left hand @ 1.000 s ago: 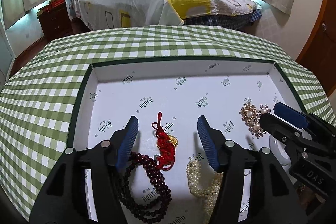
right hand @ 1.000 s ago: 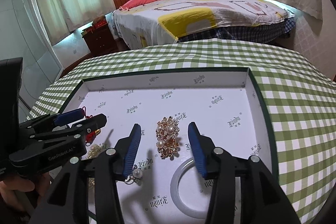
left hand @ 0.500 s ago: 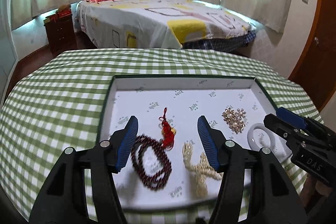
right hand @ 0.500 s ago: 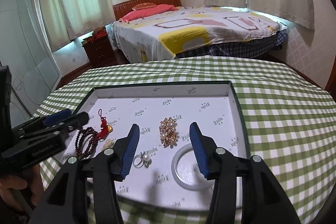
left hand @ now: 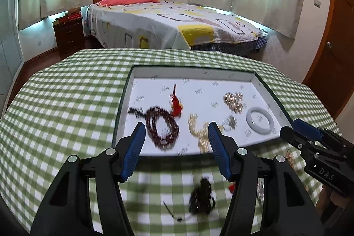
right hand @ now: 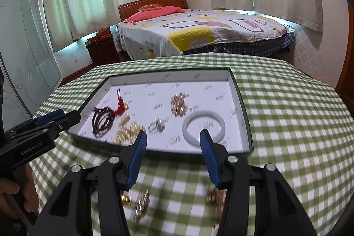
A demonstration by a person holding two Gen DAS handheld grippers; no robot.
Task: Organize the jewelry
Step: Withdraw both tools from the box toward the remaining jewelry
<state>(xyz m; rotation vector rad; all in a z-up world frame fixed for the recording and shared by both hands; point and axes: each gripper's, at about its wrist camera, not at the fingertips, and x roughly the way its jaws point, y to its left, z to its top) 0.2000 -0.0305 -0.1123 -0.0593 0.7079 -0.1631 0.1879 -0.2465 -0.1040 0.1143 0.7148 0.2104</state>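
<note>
Bed (left hand: 177, 23): patterned cover, pink pillow at the headboard; beyond the tray.

Table (left hand: 62, 107): green-and-white check cloth; carries the tray.

Tray (left hand: 192, 72): shallow, dark rim, white printed lining; landmark for all entries below.

White bangle (left hand: 260, 121): inside tray, near its right wall, toward the front edge.

Dark red bead bracelet (left hand: 163, 127): inside tray, left half, close to the front edge; blurred.

Pearl strand (left hand: 200, 132): inside tray, centre front, just right of the bracelet.

Gold-and-pearl brooch (left hand: 234, 101): inside tray, right of centre, behind the bangle.

Red knotted charm (left hand: 176, 104): inside tray, behind the bracelet, touching or just beside it.

Ring with a pearl (right hand: 156, 127): inside tray, front, between pearl strand and bangle.

Loose pieces outside tray, on the cloth in front of it: dark bead cluster (left hand: 202, 197); small gold items (right hand: 141, 205), too blurred to identify.

Left gripper (left hand: 177, 145): in front of tray, over the cloth at its front edge; blue-padded jaws parted about halfway, nothing between them. Bracelet and pearl strand seen past the tips, not touched.

Right gripper (right hand: 172, 147): in front of tray, tips over its front rim; jaws parted moderately, empty. Bangle just beyond the right tip, ring beyond the left tip, apart from both.
</note>
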